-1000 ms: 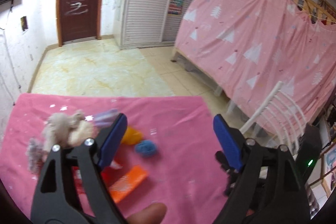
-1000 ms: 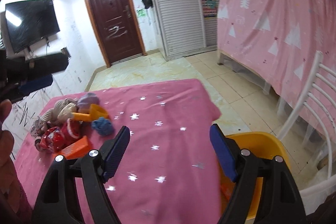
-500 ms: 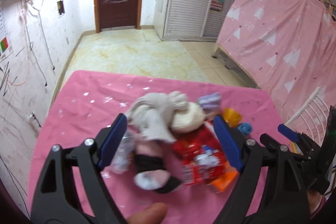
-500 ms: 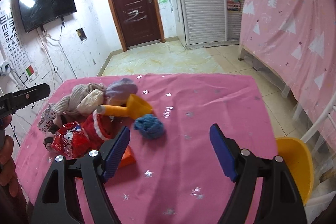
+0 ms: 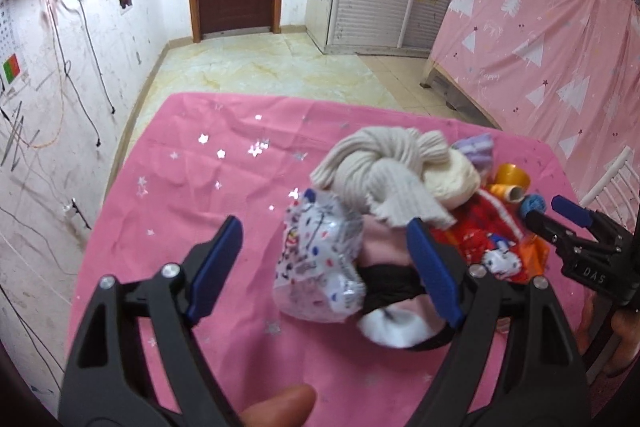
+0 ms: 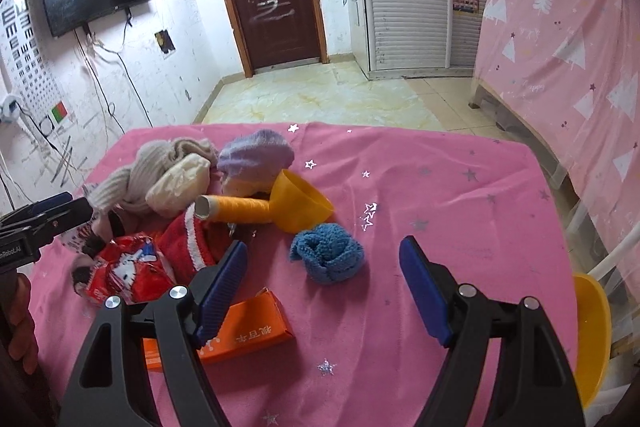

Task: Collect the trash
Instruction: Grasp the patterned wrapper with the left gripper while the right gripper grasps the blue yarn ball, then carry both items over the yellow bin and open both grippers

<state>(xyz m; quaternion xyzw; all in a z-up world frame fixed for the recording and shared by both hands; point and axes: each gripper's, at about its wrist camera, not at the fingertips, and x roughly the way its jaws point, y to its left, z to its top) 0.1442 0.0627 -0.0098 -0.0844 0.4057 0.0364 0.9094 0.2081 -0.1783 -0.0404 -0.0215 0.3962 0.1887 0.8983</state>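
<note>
Clutter bunched on one side of the pink-clothed counter (image 6: 460,187); both tools hover above it, empty.

The star-print cloth is bare on the far right up to its edge, beyond which lie tiled floor and a yellow bin (image 6: 594,331) at the near right corner. The left hand-held gripper (image 5: 326,267) tilts down over a white printed wrapper (image 5: 320,263); its jaws have just been closing a little but stand apart, the wrapper and a pink sock (image 5: 384,247) between them, untouched. The right hand-held gripper (image 6: 322,291) angles down with jaws apart, just short of a blue knitted ball (image 6: 328,257), an orange box (image 6: 248,335) under its left finger. A red wrapper (image 6: 128,271), beige socks (image 6: 160,171) and an orange thread spool (image 6: 240,209) crowd the counter's left half.
</note>
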